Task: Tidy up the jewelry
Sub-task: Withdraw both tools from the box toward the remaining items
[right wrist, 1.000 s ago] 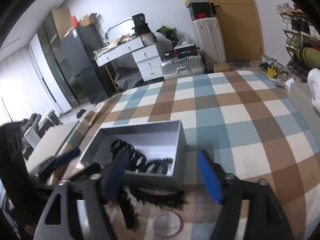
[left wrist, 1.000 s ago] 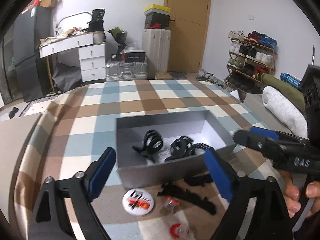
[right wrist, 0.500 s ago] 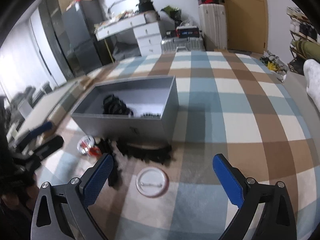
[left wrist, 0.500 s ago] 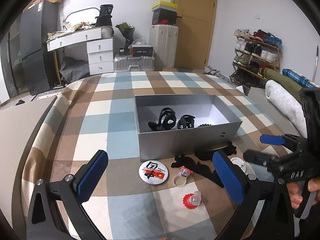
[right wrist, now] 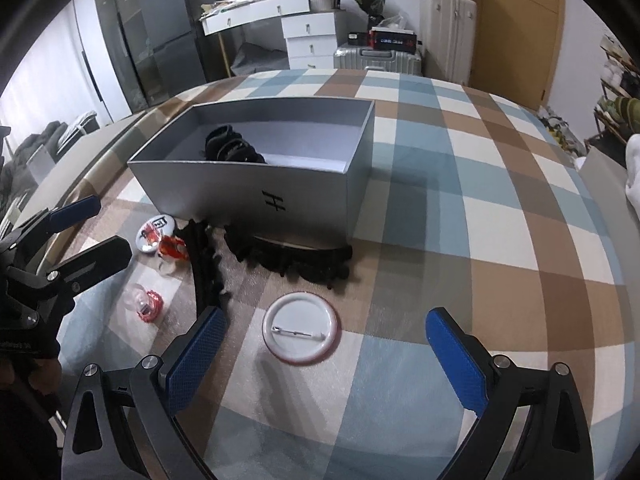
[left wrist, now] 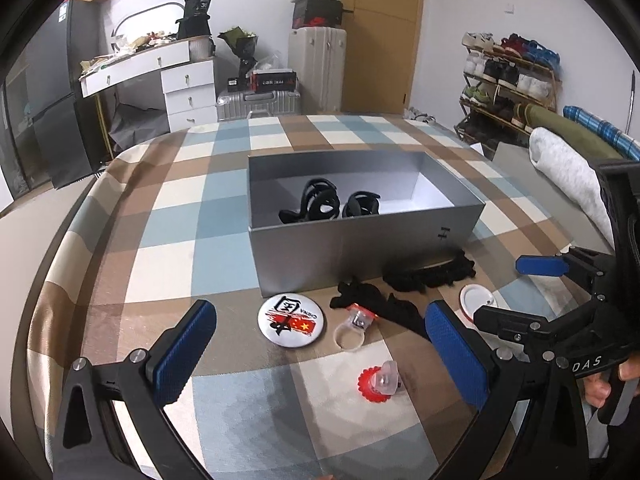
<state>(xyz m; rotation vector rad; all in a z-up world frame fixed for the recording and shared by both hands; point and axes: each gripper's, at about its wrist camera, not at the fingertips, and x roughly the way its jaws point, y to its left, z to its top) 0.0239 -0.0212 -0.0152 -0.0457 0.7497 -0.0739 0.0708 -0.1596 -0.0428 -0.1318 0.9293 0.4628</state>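
Observation:
An open grey box (left wrist: 360, 240) (right wrist: 248, 188) stands on the checked tablecloth with black hair claws (left wrist: 320, 204) (right wrist: 232, 146) inside. In front of it lie a printed round badge (left wrist: 291, 319) (right wrist: 151, 233), a face-down white badge (right wrist: 301, 333) (left wrist: 476, 300), two black lace bands (left wrist: 428, 274) (right wrist: 296, 258), a clear ring with a red stone (left wrist: 354, 326) and a red-rimmed ring (left wrist: 378, 382) (right wrist: 146, 304). My left gripper (left wrist: 320, 354) is open and empty above the small pieces. My right gripper (right wrist: 320, 354) is open and empty over the white badge.
The checked tablecloth (left wrist: 192, 216) (right wrist: 500, 184) covers a round table whose edge curves at the left. A desk with drawers (left wrist: 176, 80), suitcases (left wrist: 260, 100), a door and a shoe rack (left wrist: 508, 76) stand behind. Rolled bedding (left wrist: 564, 164) lies at the right.
Both grippers have drawn back from the box toward the near table edge and have opened wider. The small pieces in front of the box have come into full view.

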